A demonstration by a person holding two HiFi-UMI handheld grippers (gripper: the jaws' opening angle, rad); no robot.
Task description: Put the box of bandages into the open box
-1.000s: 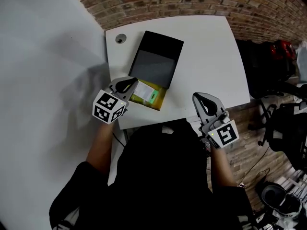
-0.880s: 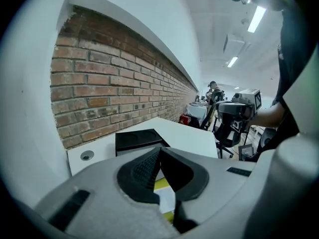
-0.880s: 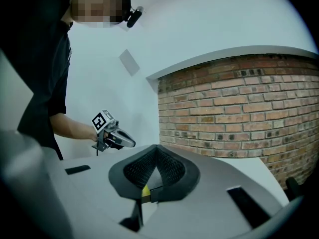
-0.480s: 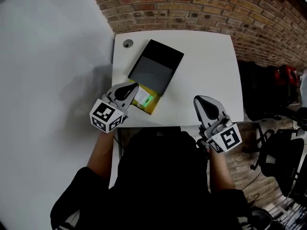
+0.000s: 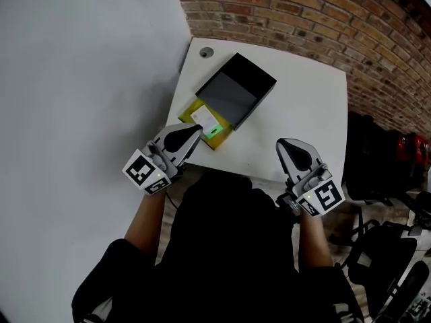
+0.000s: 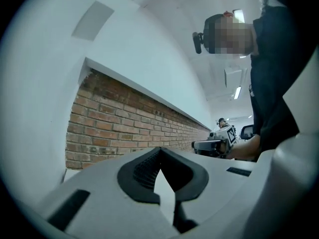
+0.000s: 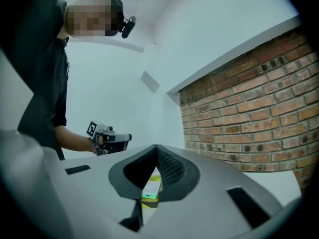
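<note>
The box of bandages [image 5: 208, 122], yellow with a white and green top, lies on the white table [image 5: 303, 113], touching the near left end of the open black box [image 5: 236, 93]. My left gripper [image 5: 194, 132] is shut and empty, its tip just short of the bandage box. My right gripper [image 5: 287, 142] hangs shut and empty over the table's near edge, well to the right. In the right gripper view the bandage box [image 7: 151, 190] shows through the gap below the shut jaws [image 7: 157, 146], and the left gripper [image 7: 112, 139] is beyond. The left gripper view shows shut jaws [image 6: 159, 149] and the right gripper [image 6: 212, 144].
A round cable hole [image 5: 207, 52] sits in the table's far left corner. A brick wall [image 5: 303, 15] runs behind the table and a white wall [image 5: 87, 79] stands on its left. Dark bags and chairs [image 5: 384, 180] crowd the floor to the right.
The left gripper has lifted and drawn back a little from the bandage box. The right gripper has shifted slightly. The bandage box stays at the black box's near end.
</note>
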